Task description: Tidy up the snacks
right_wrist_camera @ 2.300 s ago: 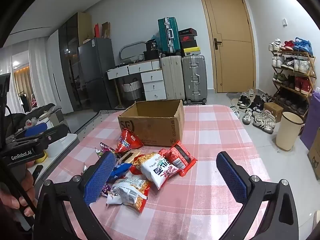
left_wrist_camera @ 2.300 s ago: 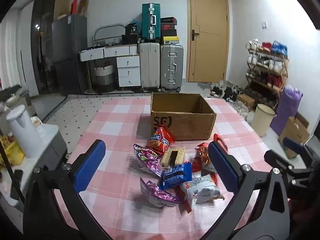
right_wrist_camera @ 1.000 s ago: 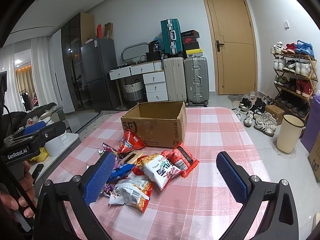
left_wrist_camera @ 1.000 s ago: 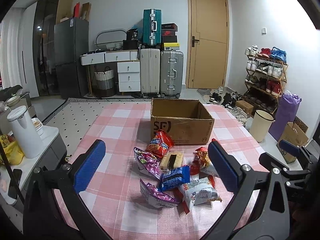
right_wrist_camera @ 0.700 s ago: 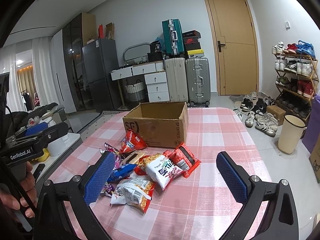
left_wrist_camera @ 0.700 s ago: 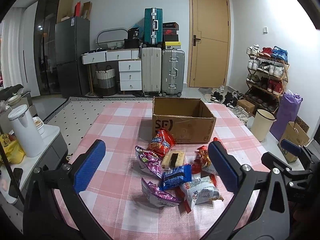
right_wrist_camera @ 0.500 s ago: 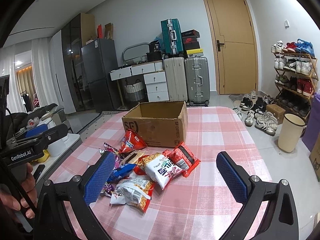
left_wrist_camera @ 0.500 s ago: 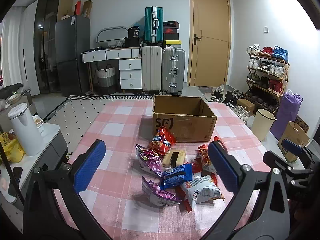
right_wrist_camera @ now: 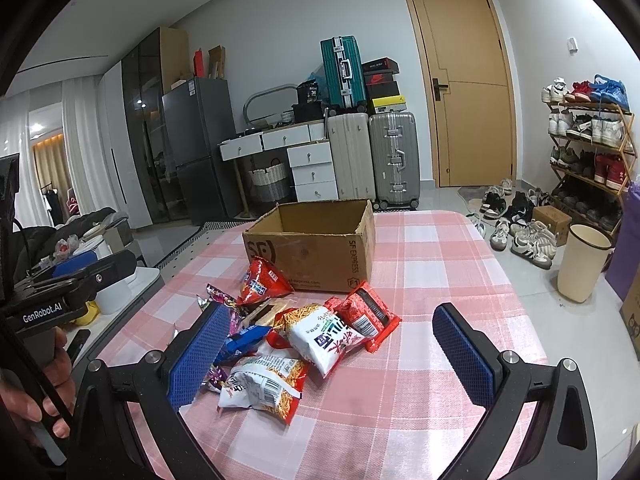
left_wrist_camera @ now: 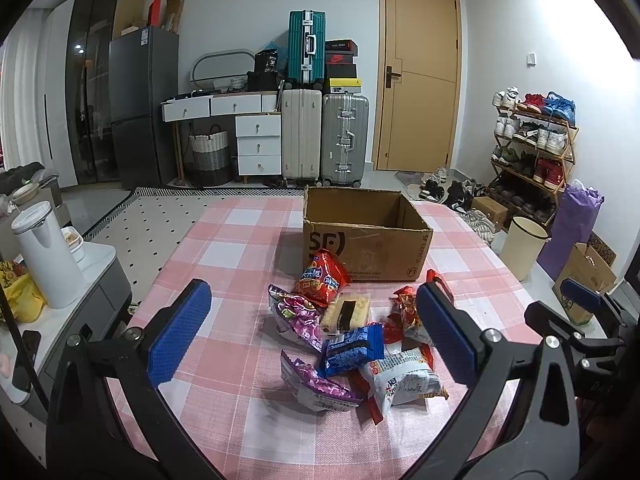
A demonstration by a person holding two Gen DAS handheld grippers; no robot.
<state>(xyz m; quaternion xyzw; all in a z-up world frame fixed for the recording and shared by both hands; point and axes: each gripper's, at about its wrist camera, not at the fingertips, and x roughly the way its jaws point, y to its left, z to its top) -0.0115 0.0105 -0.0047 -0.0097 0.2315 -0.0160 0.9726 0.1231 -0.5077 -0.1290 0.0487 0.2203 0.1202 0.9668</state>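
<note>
**Snack pile and open carton on the checked table, both tongs held apart above it**

The left tongs (left_wrist_camera: pixel 312 334) are hovering over the near part of the table (left_wrist_camera: pixel 224 256), their blue-padded fingers (left_wrist_camera: pixel 178 332) spread wide and gripping nothing. The right tongs (right_wrist_camera: pixel 340 354) are likewise standing wide apart and empty, with one padded finger (right_wrist_camera: pixel 198 360) showing in front of the left edge of the snack pile. A hand (right_wrist_camera: pixel 38 384) is wrapping the handle of the left unit at the left border of the right wrist view.

The snacks are lying loose in a heap on the pink-and-white checked cloth, just in front of the cardboard box (left_wrist_camera: pixel 364 236), which is standing upright with its top open; what lies inside cannot be told. A red bag (left_wrist_camera: pixel 320 278) is leaning close against the box's front wall. Nearer the camera, a purple bag (left_wrist_camera: pixel 298 316), a pale wafer pack (left_wrist_camera: pixel 348 312) and a blue pack (left_wrist_camera: pixel 352 348) are overlapping one another. A second purple bag (left_wrist_camera: pixel 316 388) and a white noodle bag (left_wrist_camera: pixel 404 378) are lying at the near edge of the heap. In the right wrist view, a white-and-orange bag (right_wrist_camera: pixel 320 332) is resting beside a flat red packet (right_wrist_camera: pixel 370 314), and another noodle bag (right_wrist_camera: pixel 264 386) is lying nearest the tongs.

Beyond the table, suitcases (left_wrist_camera: pixel 320 136), a door (left_wrist_camera: pixel 418 96) and a shoe rack (left_wrist_camera: pixel 532 148) are standing along the walls.
</note>
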